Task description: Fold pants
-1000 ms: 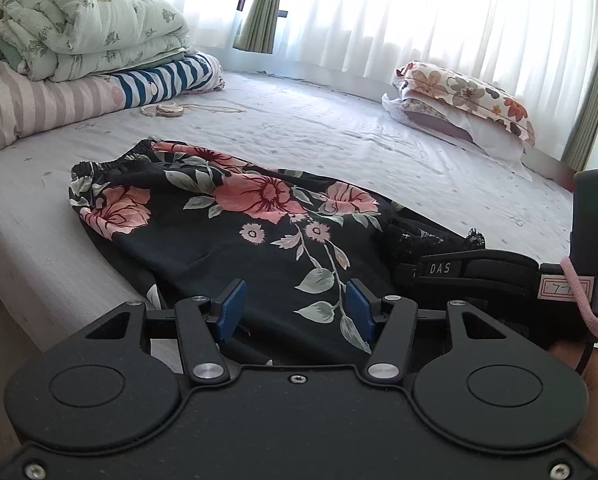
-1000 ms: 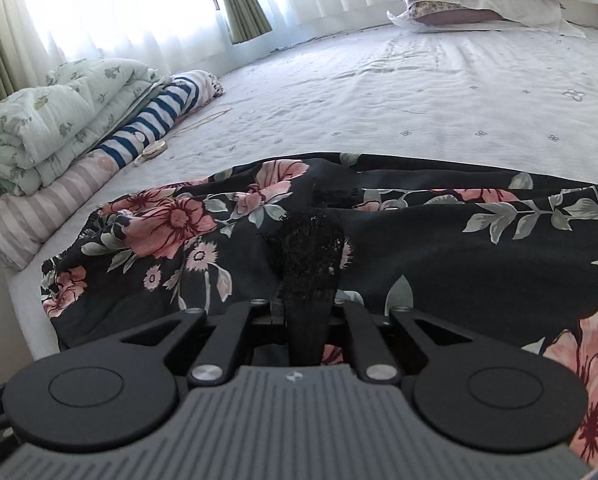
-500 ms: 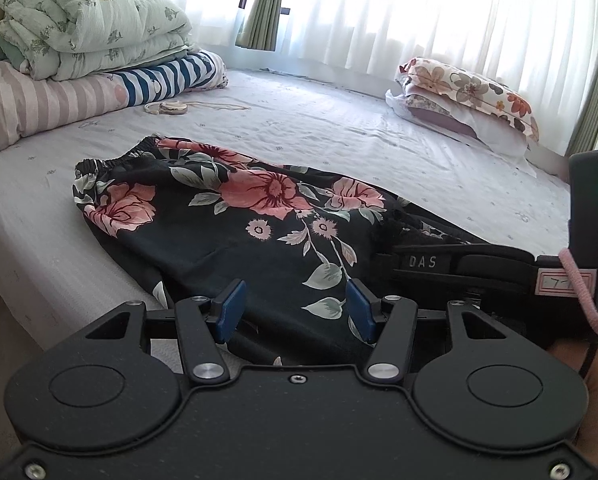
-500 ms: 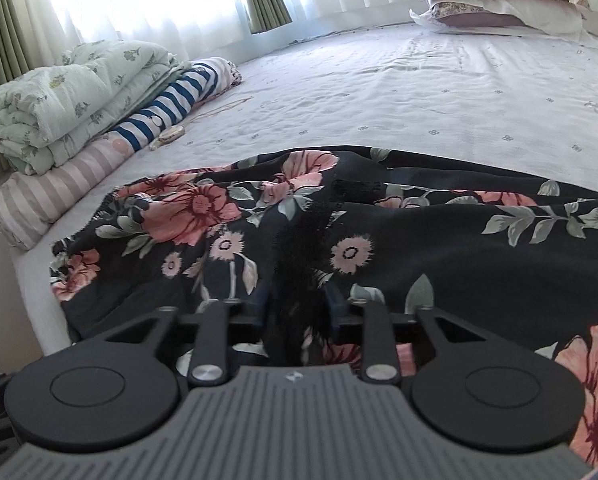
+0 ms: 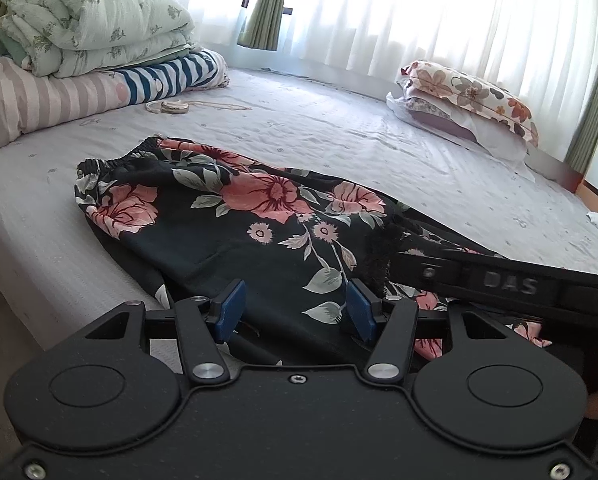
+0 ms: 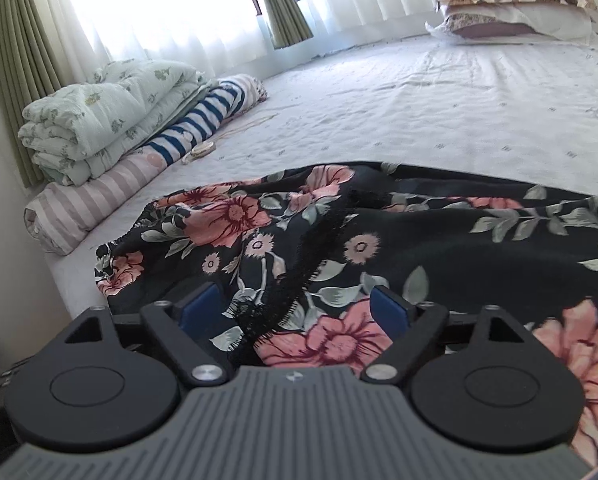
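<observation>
With the floral pants (image 5: 235, 240) folded on the bed's (image 5: 379, 148) near edge, the right tongs (image 6: 295, 312) opening wide over the lace hem (image 6: 299, 268) and the left tongs (image 5: 291, 308) half-open, empty, that hem could snag a pad and drag the fold undone.

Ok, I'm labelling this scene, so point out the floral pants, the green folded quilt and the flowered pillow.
floral pants (image 5: 259, 236), left wrist view, on the black cloth below the big pink flower.
green folded quilt (image 5: 95, 12), left wrist view, on its top fold.
flowered pillow (image 5: 471, 92), left wrist view, on its top face.
</observation>
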Demonstrator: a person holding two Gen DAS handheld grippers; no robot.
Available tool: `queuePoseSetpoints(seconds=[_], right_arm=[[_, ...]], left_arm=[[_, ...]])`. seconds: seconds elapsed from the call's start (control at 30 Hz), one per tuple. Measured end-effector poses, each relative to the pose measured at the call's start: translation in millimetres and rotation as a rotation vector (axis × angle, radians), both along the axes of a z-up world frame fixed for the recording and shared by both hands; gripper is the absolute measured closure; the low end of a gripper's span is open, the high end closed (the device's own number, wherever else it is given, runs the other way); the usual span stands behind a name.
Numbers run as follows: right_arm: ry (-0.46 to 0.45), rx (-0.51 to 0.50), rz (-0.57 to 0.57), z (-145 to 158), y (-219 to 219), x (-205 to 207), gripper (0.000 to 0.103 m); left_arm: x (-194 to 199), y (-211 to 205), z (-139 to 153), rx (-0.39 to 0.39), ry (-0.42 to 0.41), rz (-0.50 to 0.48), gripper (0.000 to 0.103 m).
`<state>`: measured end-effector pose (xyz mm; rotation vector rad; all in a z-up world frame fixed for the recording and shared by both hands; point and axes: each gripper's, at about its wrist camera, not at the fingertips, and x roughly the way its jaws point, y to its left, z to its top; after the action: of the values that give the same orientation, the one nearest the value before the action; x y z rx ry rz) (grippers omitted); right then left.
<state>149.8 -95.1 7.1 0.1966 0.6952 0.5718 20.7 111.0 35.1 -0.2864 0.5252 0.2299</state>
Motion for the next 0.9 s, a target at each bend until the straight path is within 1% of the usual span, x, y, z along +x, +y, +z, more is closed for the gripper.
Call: queuePoseSetpoints(seconds=[0.1,0.17,0.27,0.37,0.43,0.53,0.7,0.87,0.9], right_arm=[[-0.049,-0.017,-0.038,7,-19,-13,0.003],[-0.091,-0.044,-0.083,11,-32,-22,0.0],[-0.142,-0.114,-0.164,11,-52,-34,0.0],[-0.173,-0.19,-0.249,2,-70,-44,0.0],[-0.171,-0.227,-0.298,-6,-82,-48,0.0],[-0.153,-0.255,-0.345,-19,-96,-53,0.0],[-0.127,-0.295,-0.388,-36,-110,-61,0.0],[-0.122,-0.323,-0.423,-43,-124,-67,0.0],[-0.117,-0.323,-0.437,-43,-128,-68,0.0]], left_arm=[[0,-3,0,0.005,-0.003,-0.01,0.048],[1,-5,0,-0.001,-0.001,-0.012,0.048],[3,-7,2,-0.008,-0.009,-0.026,0.049],[6,-14,5,-0.024,-0.034,-0.082,0.059],[11,-23,7,-0.027,-0.048,-0.125,0.067],[20,-43,7,-0.006,-0.064,-0.196,0.073],[41,-74,-7,0.032,-0.025,-0.272,0.076],[59,-83,-36,0.077,0.078,-0.265,0.078],[58,-82,-39,0.088,0.067,-0.264,0.078]])
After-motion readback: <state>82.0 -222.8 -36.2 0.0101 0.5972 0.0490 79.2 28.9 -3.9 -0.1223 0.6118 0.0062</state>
